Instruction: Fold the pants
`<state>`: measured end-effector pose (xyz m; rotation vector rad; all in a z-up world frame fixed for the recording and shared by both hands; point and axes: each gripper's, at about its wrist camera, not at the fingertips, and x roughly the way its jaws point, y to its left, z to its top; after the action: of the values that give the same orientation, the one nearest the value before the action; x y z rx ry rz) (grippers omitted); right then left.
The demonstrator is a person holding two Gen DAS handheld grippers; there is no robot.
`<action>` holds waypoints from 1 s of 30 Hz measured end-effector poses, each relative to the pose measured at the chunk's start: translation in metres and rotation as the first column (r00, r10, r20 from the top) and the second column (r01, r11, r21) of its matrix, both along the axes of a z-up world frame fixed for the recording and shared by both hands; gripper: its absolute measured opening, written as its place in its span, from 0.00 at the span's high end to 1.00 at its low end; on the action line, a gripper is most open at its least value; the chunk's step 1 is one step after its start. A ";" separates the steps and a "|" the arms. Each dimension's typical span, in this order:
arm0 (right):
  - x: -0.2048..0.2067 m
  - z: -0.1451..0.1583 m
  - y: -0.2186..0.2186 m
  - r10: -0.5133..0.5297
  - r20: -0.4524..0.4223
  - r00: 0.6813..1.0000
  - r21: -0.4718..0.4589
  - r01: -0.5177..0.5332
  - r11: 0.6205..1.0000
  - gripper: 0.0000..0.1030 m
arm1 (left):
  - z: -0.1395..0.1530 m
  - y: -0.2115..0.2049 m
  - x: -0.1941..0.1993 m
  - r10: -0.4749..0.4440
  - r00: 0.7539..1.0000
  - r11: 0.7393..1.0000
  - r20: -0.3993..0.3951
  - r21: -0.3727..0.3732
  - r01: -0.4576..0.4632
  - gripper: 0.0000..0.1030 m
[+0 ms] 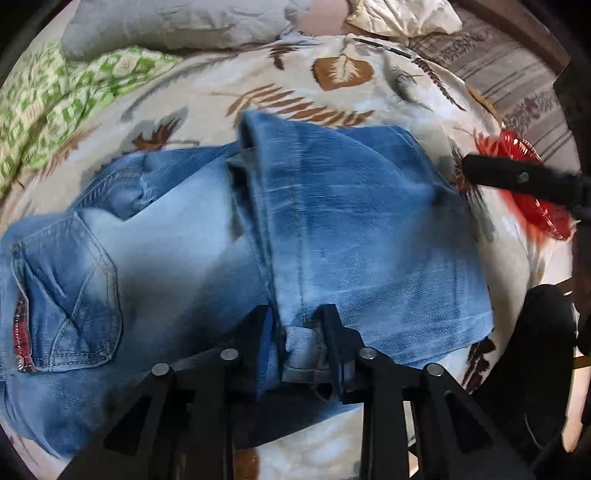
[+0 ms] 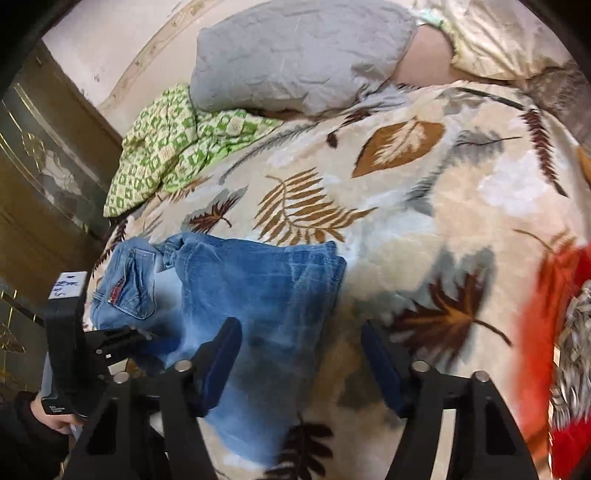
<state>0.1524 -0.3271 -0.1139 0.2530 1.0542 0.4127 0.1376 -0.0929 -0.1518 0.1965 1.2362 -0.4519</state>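
Note:
Faded blue jeans [image 1: 207, 236] lie on a leaf-print blanket [image 1: 221, 88], the legs folded back over the seat part, with a back pocket [image 1: 70, 291] at the left. My left gripper [image 1: 299, 332] is shut on the hem of the folded leg [image 1: 303, 350] at the near edge. In the right wrist view the jeans [image 2: 258, 288] lie at the lower left. My right gripper [image 2: 301, 354] is open and empty, above the jeans' right edge and the blanket [image 2: 424, 221]. The left gripper [image 2: 125, 339] shows there at the jeans' near left corner.
A grey pillow [image 2: 303, 55] and a green checked cloth [image 2: 177, 144] lie at the blanket's far side. A cream pillow [image 2: 498, 33] is at the far right. A red patterned item [image 2: 565, 332] lies at the right. A dark carved door [image 2: 44, 166] stands left.

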 end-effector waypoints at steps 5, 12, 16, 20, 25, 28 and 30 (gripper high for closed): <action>0.029 -0.030 0.018 0.010 -0.082 0.997 -0.017 -0.011 1.000 0.35 | -0.001 0.006 -0.002 -0.035 0.999 0.999 -0.001 -0.013 0.035 0.75; 0.038 -0.042 0.037 0.081 -0.055 0.995 0.083 -0.077 0.994 0.87 | 0.000 0.010 0.000 -0.005 1.000 0.999 0.019 -0.050 0.006 0.77; 0.027 -0.005 0.034 0.127 0.041 0.991 0.075 -0.130 0.989 0.89 | 0.002 -0.003 0.000 -0.011 1.000 0.996 0.026 -0.084 0.013 0.78; 0.025 0.027 0.031 0.124 0.099 0.987 0.006 -0.126 0.992 0.89 | 0.010 -0.026 0.013 -0.023 0.999 0.991 0.027 -0.132 0.027 0.78; 0.047 0.003 0.015 0.053 0.023 0.998 -0.108 -0.050 0.993 0.89 | -0.009 -0.046 0.021 -0.041 0.999 0.998 -0.011 -0.046 0.041 0.78; 0.062 -0.039 0.010 0.024 -0.054 0.998 -0.149 -0.032 0.988 0.81 | -0.007 -0.041 0.025 -0.019 0.999 0.998 -0.040 -0.061 0.017 0.77; 0.066 -0.046 0.000 -0.015 -0.085 0.996 -0.075 0.008 0.997 0.79 | -0.006 -0.038 0.026 -0.028 0.999 0.998 -0.047 -0.060 0.025 0.77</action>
<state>0.2184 -0.3269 -0.1601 0.2117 1.1489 0.3540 0.1639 -0.1309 -0.1579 0.1523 1.2660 -0.5185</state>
